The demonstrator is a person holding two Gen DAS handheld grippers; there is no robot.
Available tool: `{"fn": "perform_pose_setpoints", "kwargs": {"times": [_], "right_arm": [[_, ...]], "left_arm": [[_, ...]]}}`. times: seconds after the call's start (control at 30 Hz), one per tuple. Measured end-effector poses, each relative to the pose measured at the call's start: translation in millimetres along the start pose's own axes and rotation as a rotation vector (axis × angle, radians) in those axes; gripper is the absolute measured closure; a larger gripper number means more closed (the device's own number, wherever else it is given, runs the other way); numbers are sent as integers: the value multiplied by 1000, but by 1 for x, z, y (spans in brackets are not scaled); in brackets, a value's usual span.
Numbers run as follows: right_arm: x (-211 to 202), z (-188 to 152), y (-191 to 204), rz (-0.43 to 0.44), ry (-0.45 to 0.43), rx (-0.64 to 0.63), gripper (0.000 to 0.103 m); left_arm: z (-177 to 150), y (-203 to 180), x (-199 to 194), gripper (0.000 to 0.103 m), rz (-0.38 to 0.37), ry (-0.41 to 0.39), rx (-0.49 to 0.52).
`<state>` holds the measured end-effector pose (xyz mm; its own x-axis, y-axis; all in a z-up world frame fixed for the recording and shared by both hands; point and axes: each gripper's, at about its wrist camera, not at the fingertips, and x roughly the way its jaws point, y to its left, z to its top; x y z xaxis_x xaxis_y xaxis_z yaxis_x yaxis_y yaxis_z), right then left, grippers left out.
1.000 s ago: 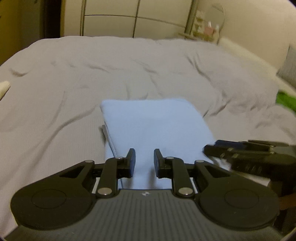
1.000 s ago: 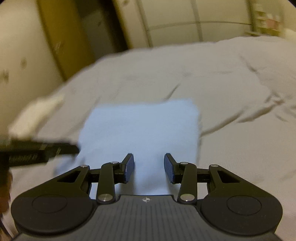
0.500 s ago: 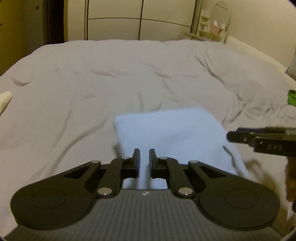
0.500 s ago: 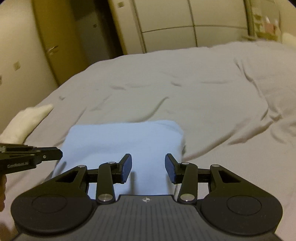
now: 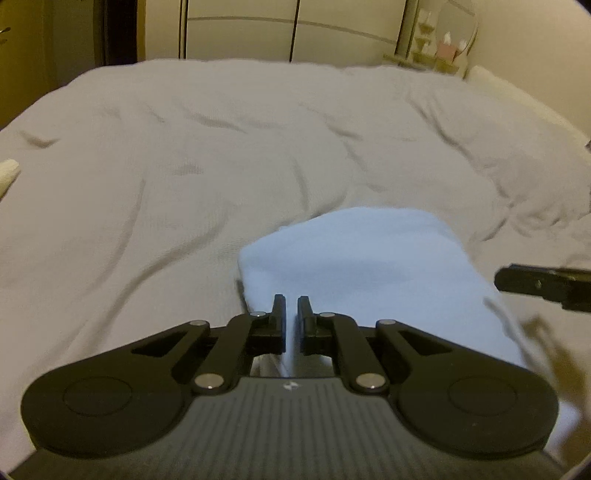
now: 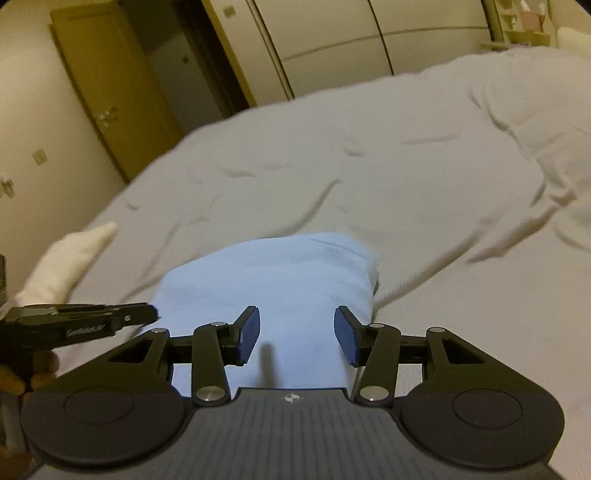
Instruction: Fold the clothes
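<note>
Where the near edge of the light-blue folded garment (image 5: 362,266) meets the left tool (image 5: 291,319), the two black fingers stand almost together with a thin strip of blue cloth between them; this reads as a pinch on the hem, probably held so that the edge can be lifted or drawn over for another fold. Right tool (image 6: 295,334): fingers spread wide, blue pads (image 6: 249,332) facing inward, nothing between them; it hovers over the near part of the same garment, seemingly poised to take the opposite corner. Garment: soft knit-looking cloth, matte, pale blue, already doubled into a rounded, slightly puffed oblong with a curved far fold; it lies near the front edge of the bed (image 5: 184,184), directly ahead of both tools. Bed cover: pale grey, finely textured, matte, rumpled into long shallow creases. Cream-white cloth item (image 6: 70,254): soft, elongated, lying at the bed's left edge, well apart from the garment; what it is cannot be told. Tool bodies: rigid black plastic linkages with silver pivot pins and a ribbed grey housing. Background: pale wardrobe doors (image 5: 295,33), wooden door (image 6: 110,99), round mirror (image 5: 456,27) on a small shelf. Task progress is judged as late, the garment being compact already.
</note>
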<state>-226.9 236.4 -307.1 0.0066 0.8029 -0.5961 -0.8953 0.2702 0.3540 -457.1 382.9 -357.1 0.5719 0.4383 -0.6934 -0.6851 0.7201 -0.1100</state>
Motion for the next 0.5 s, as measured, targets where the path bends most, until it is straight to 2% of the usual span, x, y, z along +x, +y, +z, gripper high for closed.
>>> {"fn": "perform_pose_setpoints", "kwargs": {"times": [0.1,0.17,0.27,0.37,0.5], "right_arm": [[-38,-22,15,-3,-24,-22,54],[-57,-39,22,-12,-30,-11,54],[-58,-59,28,-14,3,13,56],[-50,-70,36,-53,42,-26,58],[-34,-81,44,-112,81,-83,58]], "left_arm": [[-15,-11,-37,96,-18,-13,15],[-32,-20,-60,96,-58,-23,31],[-54,-32,-81,95,-99,-28,61],[-69,-38,-71,93,-70,19,75],[-84,-36,-60,93,-39,30,67]]}}
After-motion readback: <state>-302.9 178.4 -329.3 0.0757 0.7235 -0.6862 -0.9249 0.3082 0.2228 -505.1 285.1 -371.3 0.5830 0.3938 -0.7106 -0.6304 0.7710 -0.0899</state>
